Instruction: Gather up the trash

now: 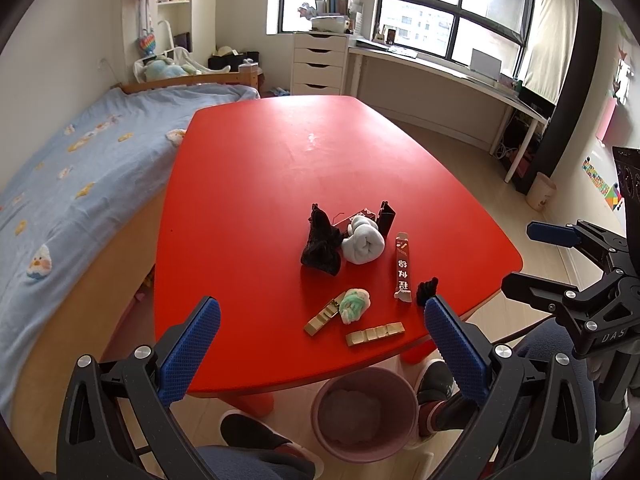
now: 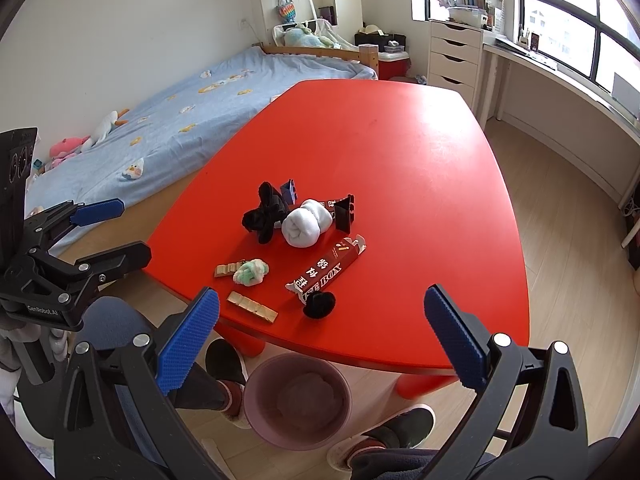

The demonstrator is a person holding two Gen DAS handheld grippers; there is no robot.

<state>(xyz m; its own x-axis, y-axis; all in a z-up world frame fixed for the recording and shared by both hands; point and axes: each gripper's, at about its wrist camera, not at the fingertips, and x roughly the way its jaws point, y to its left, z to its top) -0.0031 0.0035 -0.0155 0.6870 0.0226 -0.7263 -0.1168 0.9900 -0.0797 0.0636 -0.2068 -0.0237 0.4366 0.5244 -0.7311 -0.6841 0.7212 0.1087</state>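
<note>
Bedroom scene, one red table [image 1: 260,184] beside one bed with a blue duck-print cover [image 1: 80,152]. One white drawer unit [image 1: 319,65] and a long desk under the windows at the back.

Trash lies near the table's near edge, counted:
- 2 gold blister strips: one strip [image 1: 375,333] right at the near edge, the other strip [image 1: 321,317] touching a green-white paper wad [image 1: 354,305].
- 1 long red carton [image 1: 402,267] lying flat, printed "BOX" in the right wrist view.
- 1 small black wad [image 2: 319,304] touching the carton's near end.
- 1 larger black crumpled piece [image 1: 322,246] touching 1 rolled white cloth [image 1: 363,243].
- 1 dark open box [image 1: 385,216] behind the white roll, partly hidden.
- 1 small blue block [image 2: 289,191] behind the black piece, seen only from the right wrist.

One pink bin [image 1: 365,412] on the floor under the near table edge, something pale inside, can't tell what. Person's two shoes flank it.

Left gripper [image 1: 322,350]: jaws spread wide, nothing between them, held above the near edge. Right gripper [image 2: 320,344]: jaws spread wide too, nothing held, hovering over the near edge and the bin. Each gripper shows at the side of the other's view, apart from all trash.
</note>
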